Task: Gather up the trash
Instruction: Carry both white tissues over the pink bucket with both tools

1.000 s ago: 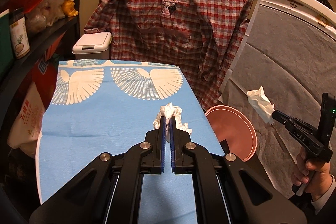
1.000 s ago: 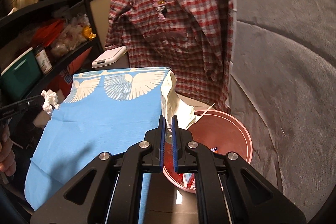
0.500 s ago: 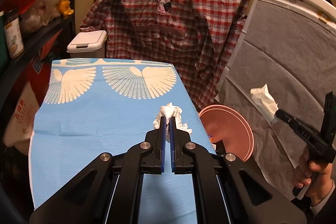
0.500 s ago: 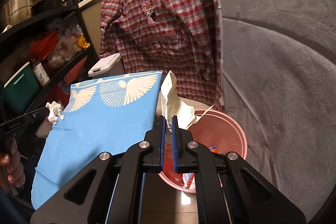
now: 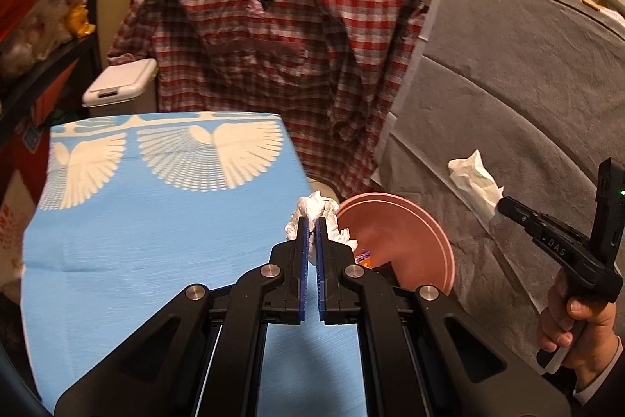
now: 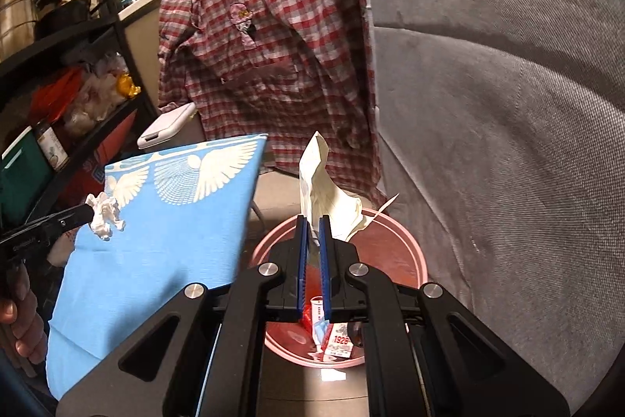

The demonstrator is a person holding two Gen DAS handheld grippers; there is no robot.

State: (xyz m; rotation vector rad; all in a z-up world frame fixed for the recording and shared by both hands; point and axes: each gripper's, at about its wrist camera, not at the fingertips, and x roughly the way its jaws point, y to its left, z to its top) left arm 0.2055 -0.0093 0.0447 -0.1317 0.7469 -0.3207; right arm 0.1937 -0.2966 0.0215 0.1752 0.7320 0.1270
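Note:
My left gripper (image 5: 311, 219) is shut on a crumpled white tissue wad (image 5: 320, 212), held over the right edge of the blue cloth (image 5: 156, 229), close to the pink bin (image 5: 410, 241). In the right wrist view that same wad (image 6: 104, 213) shows at the left gripper's tip, above the cloth (image 6: 164, 249). My right gripper (image 6: 311, 221) is shut on a folded white tissue (image 6: 324, 194), directly above the pink bin (image 6: 394, 249), which holds a red-and-white packet (image 6: 338, 340). The left wrist view shows the right gripper (image 5: 504, 208) at right, the tissue (image 5: 474, 178) sticking out of it.
A red plaid shirt (image 5: 281, 45) hangs behind the table. A white lidded bin (image 5: 121, 85) stands at the back left beside dark shelves (image 6: 58, 73) with jars and bags. Grey fabric (image 6: 508, 124) fills the right side. A person's hand (image 5: 578, 319) grips the right tool.
Both grippers have moved right toward the pink bin, each still holding its tissue. The left wad now hangs at the cloth's right edge; the right tissue is over the bin.

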